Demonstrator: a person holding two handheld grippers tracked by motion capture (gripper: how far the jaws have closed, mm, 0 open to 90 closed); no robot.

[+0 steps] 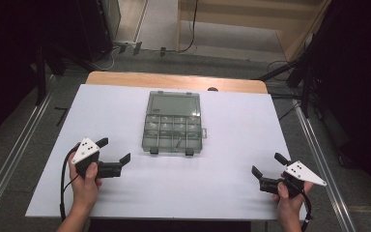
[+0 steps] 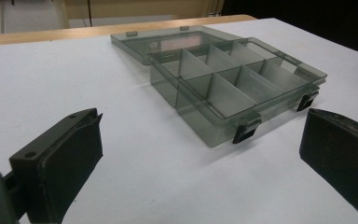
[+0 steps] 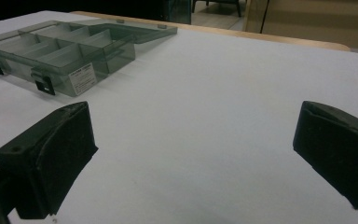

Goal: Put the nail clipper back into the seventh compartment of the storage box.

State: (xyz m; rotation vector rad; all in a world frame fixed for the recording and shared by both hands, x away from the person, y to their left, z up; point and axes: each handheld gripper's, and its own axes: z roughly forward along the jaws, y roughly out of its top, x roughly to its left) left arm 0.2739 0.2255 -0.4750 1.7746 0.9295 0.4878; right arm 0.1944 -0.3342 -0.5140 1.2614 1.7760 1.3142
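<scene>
Organizer box [image 1: 173,129] sits open in the middle of the white counter [image 1: 232,145], its lid [image 1: 173,103] folded flat toward the far edge and its little compartments [image 2: 223,79] looking empty from where I stand. It is smoky clear plastic, thin-walled, so I judge it light and fairly stiff but slick, likely to skate on the smooth counter if nudged from one side only. The dividers look flimsy; I would not pinch those. The two dark latches [image 2: 246,132] on the near wall, or a side wall of the tray, seem the better places to take hold, with the lid's edge for swinging it shut. The left tool [image 1: 113,151] rests near the box's front-left corner, jaws spread wide and holding nothing. The right tool [image 1: 265,165] sits well apart, near the front right, also spread wide and empty.
</scene>
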